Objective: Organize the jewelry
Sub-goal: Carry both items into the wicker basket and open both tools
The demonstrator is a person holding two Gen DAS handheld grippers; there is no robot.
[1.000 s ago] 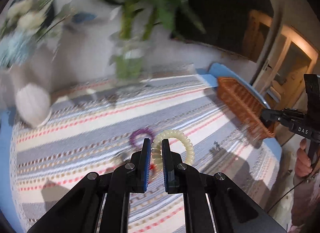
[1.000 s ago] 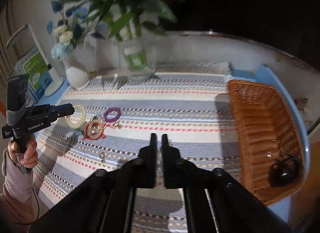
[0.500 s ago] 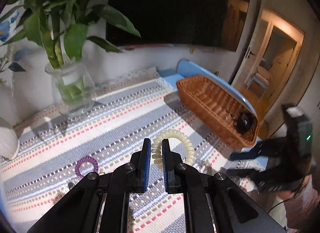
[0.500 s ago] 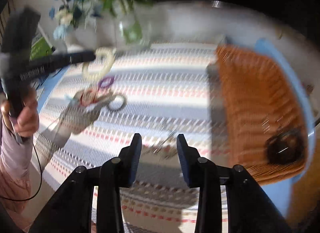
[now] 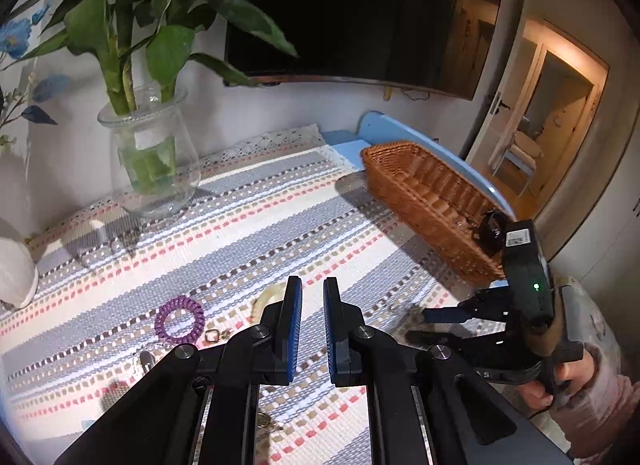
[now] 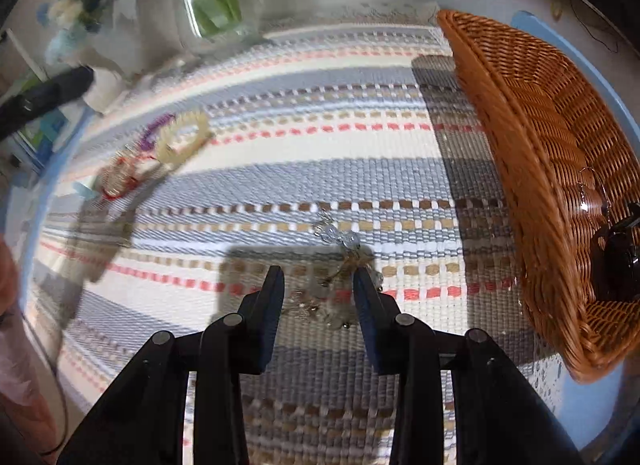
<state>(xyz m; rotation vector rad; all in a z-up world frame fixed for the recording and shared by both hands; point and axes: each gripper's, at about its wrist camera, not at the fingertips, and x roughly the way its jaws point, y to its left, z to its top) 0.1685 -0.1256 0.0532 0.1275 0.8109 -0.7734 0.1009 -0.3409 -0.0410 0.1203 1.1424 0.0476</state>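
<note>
Jewelry lies scattered on the striped cloth [image 6: 320, 113] that covers the bench: a clear beaded piece [image 6: 336, 265] sits near the right gripper [image 6: 318, 279], between its fingers, which stand well apart and hold nothing. To lift it well, I would lower the tips until they straddle the densest clump of beads and wire, then close slowly, since a loose, springy tangle like this probably slips if only a strand is caught. Blur hides just how the beads lie, so the pinch should aim at the middle. The wicker basket [image 6: 532, 125] waits at the right, already holding a dark item [image 6: 616, 261], and looks like the place to carry the piece.

Farther left, the cream coil band [image 6: 182, 137] and the purple coil band [image 5: 179, 319] rest on the cloth beside a red-and-gold bracelet [image 6: 118, 181]. The left gripper [image 5: 308, 307] hangs above them, fingers slightly apart and empty.
</note>
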